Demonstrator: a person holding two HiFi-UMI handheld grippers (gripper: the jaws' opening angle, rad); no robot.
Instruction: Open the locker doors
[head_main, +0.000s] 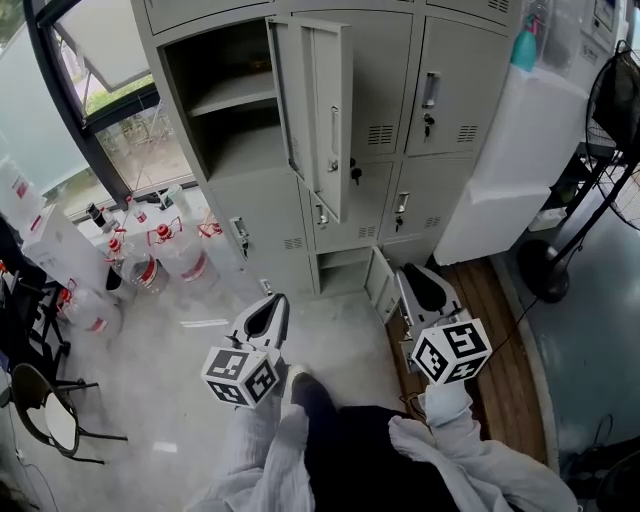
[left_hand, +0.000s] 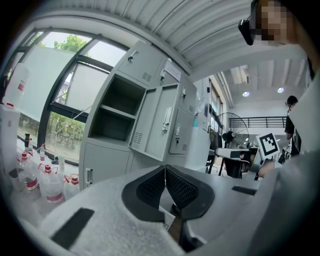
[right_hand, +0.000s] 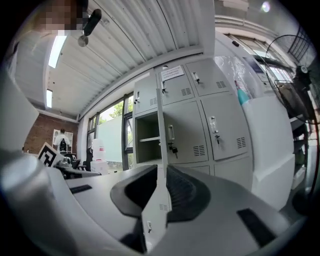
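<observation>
Grey metal lockers (head_main: 450, 90) fill 12 o'clock. The right hand-held gripper (right_hand: 161, 172) clamps the low open door (right_hand: 154, 215) (bottom row) at 5 o'clock. The left hand-held gripper (left_hand: 165, 170) is closed and empty at 7 o'clock.

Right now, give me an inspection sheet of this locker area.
Surface: pale floor, with a wooden strip at the right.
Job's things: lockers; upper door swung open, low door open, the others in view closed.
Clutter: red-capped jugs by the window; chair.
Grippers: left gripper shut, empty; right gripper closed on the low door's edge.
Cables: thin cable over the wooden strip.
Surroundings: fan, white cabinet.
</observation>
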